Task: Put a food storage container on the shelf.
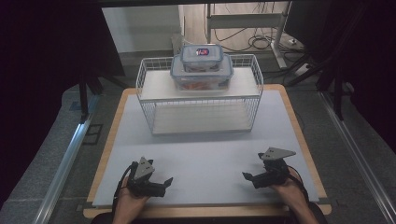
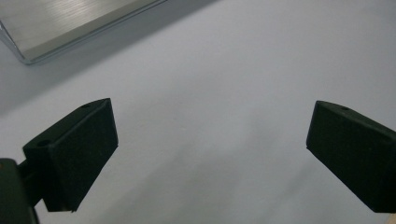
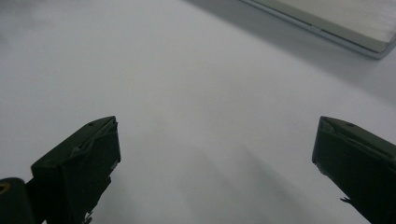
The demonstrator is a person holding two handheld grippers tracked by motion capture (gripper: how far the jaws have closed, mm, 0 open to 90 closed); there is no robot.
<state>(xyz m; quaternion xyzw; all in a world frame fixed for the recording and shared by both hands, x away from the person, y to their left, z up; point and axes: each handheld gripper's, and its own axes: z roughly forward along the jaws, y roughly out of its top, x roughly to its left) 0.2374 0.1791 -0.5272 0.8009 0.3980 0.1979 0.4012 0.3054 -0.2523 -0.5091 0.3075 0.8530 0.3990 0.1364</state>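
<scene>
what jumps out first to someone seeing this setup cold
The white wire rack at the far middle of the table draws the eye, with two clear boxes stacked on its top shelf: a small box on a bigger box. Near the front edge, the left hand-held gripper and right hand-held gripper rest wide open, holding nothing, pointing toward each other.

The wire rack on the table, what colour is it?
White. The wire rack shows best in the high view.
</scene>
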